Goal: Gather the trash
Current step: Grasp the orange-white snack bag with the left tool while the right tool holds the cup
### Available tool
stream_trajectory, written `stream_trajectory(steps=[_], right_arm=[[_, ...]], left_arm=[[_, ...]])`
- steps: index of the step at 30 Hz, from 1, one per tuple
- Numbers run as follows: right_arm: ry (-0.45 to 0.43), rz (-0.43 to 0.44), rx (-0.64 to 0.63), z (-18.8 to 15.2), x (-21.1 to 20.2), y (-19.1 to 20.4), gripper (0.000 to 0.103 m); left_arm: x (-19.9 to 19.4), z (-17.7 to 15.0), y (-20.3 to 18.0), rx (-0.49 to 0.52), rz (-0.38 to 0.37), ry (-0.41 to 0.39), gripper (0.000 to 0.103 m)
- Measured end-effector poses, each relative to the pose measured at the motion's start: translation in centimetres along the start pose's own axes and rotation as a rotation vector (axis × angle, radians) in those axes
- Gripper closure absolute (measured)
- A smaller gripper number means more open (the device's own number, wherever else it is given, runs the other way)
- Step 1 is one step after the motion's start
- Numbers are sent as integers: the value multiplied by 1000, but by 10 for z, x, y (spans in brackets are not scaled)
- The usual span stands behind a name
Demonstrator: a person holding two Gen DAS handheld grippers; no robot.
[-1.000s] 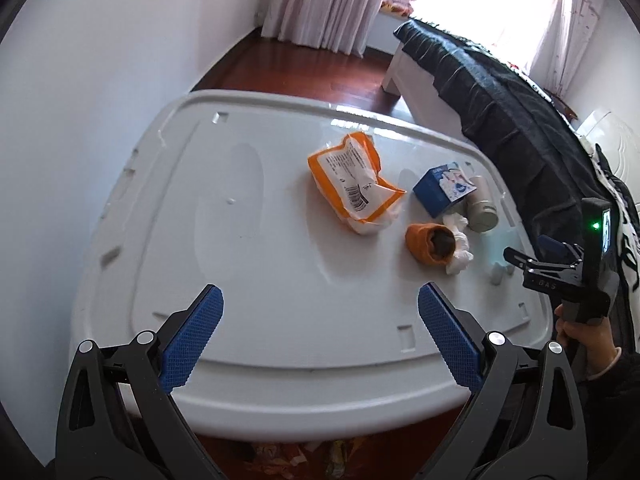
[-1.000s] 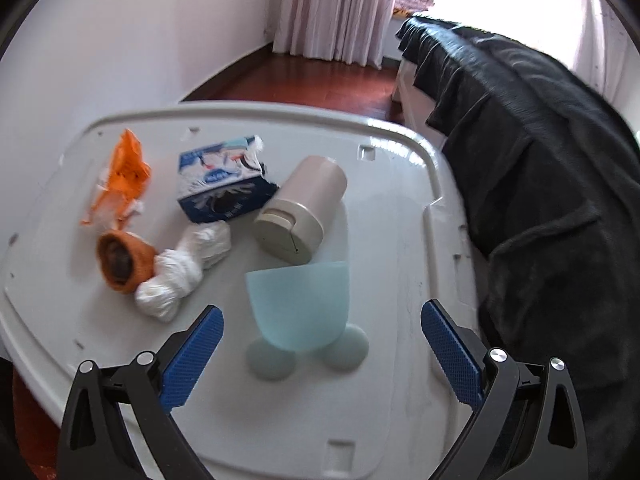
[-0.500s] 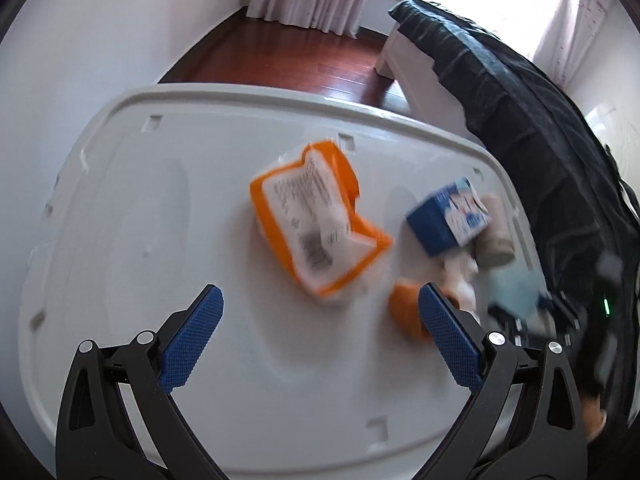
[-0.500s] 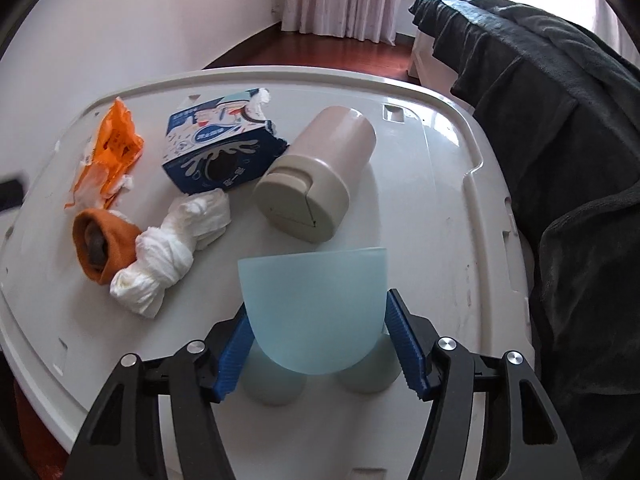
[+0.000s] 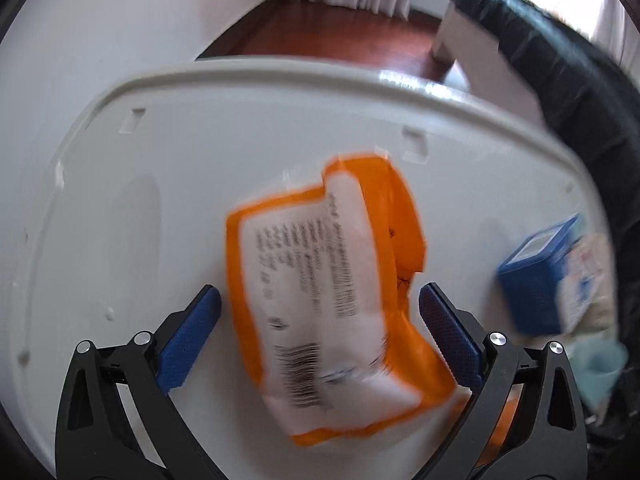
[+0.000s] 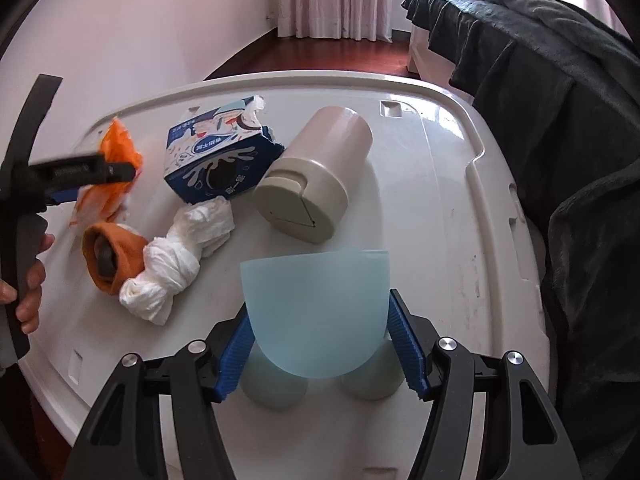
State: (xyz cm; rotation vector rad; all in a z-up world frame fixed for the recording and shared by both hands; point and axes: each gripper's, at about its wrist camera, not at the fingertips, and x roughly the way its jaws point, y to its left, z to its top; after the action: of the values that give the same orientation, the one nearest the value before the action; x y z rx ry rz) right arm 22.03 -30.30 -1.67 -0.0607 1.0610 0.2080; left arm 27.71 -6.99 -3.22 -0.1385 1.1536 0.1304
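Your right gripper (image 6: pixel 320 340) has just closed, its blue pads pressing both sides of the pale blue bin (image 6: pixel 316 308) at lower centre. Your left gripper (image 5: pixel 320 308) gapes wide around the orange wrapper (image 5: pixel 332 300), pads clear of it. The milk carton (image 6: pixel 218 164), tissue wad (image 6: pixel 176 260) and beige canister (image 6: pixel 316 184) lie above on the white lid (image 6: pixel 440 200).

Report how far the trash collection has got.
Done: nothing looks collected yet. In hand: the right gripper is clamped on the pale blue scoop; the open left gripper straddles the orange wrapper. Left: wrapper, milk carton, tissue wad, orange peel.
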Motion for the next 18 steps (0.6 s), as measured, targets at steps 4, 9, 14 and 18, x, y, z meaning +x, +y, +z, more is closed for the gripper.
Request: stream_trajectory(steps=[4,9,14,18], right_arm=[[1,-14,-7,2,1,3,44],[-8,-18,23,1,0,2,45],[-21,3,26,0,-12,15,45],[-72,13,11,1,-34,38,45]], left_arm=[[0,-7,-1,55,8,-31,5],[-9,-25,5,103,-11,-54,8],[-26,-57,23,140,-6,-85,26],[-46,-85,40,133,-39,-70,28]])
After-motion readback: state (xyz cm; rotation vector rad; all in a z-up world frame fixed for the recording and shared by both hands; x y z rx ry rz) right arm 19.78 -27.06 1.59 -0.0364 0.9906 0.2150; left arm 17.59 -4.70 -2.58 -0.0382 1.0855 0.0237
